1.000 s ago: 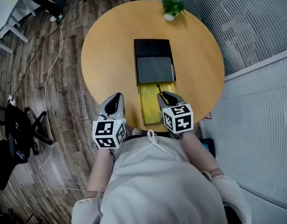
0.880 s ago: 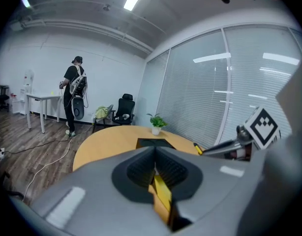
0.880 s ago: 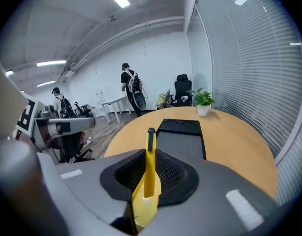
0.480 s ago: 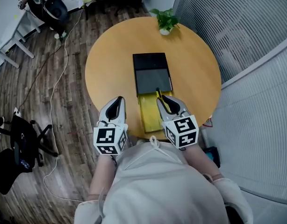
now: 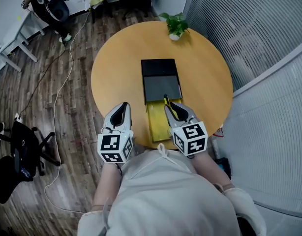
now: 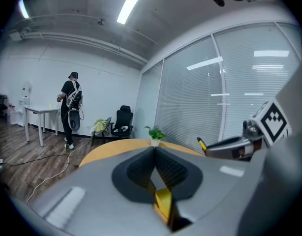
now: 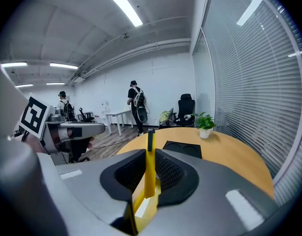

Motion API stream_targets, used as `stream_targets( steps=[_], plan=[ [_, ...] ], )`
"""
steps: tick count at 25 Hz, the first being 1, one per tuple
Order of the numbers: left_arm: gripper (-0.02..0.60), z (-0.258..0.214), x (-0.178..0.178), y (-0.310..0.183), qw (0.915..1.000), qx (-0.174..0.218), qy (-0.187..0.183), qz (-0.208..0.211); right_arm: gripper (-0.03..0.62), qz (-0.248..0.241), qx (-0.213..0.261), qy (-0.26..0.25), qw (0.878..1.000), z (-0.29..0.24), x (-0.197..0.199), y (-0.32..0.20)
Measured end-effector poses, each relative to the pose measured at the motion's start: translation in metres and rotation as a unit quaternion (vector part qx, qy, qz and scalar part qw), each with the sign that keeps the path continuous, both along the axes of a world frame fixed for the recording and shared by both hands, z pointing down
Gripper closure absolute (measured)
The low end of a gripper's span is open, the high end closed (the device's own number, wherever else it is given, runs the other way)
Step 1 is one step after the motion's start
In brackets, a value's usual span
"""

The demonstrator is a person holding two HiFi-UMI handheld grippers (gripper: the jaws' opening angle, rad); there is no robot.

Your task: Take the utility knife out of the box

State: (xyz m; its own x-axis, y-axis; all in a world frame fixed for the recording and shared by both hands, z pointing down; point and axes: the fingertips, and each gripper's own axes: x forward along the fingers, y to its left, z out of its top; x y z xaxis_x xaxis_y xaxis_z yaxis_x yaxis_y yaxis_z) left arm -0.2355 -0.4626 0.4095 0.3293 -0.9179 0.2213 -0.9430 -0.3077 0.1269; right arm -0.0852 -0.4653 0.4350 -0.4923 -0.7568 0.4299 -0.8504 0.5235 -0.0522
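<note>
A yellow utility knife [image 7: 149, 167] with a black tip stands upright between the jaws of my right gripper [image 7: 150, 154], which is shut on it. In the head view the right gripper [image 5: 172, 104] hovers over the pulled-out yellow tray [image 5: 157, 121] of the black box [image 5: 161, 77], and the knife's tip [image 5: 166, 99] pokes forward. My left gripper [image 5: 124, 105] hangs left of the tray, near the table's front edge. Its jaws meet at the tips with nothing between them [image 6: 154, 150]. The left gripper view also catches the right gripper [image 6: 234, 144] at the right.
The round wooden table [image 5: 116, 68] carries a small potted plant [image 5: 175, 24] at its far edge. A glass wall with blinds [image 5: 254, 28] runs along the right. A cable [image 5: 57, 73] trails over the wood floor at left, near office chairs. A person [image 6: 70, 107] stands far back.
Both grippers have risen above the table. The right one brought the knife up out of the yellow tray, and neither gripper moved noticeably in the last half second.
</note>
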Motion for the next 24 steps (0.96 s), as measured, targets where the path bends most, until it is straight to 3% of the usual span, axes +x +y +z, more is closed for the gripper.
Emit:
stream_targets(
  steps=[24],
  plan=[
    [0.575, 0.011, 0.012, 0.006, 0.9998, -0.014, -0.005, 0.016, 0.533, 0.009, -0.027, -0.019, 0.999, 0.015, 0.005, 0.007]
  ],
)
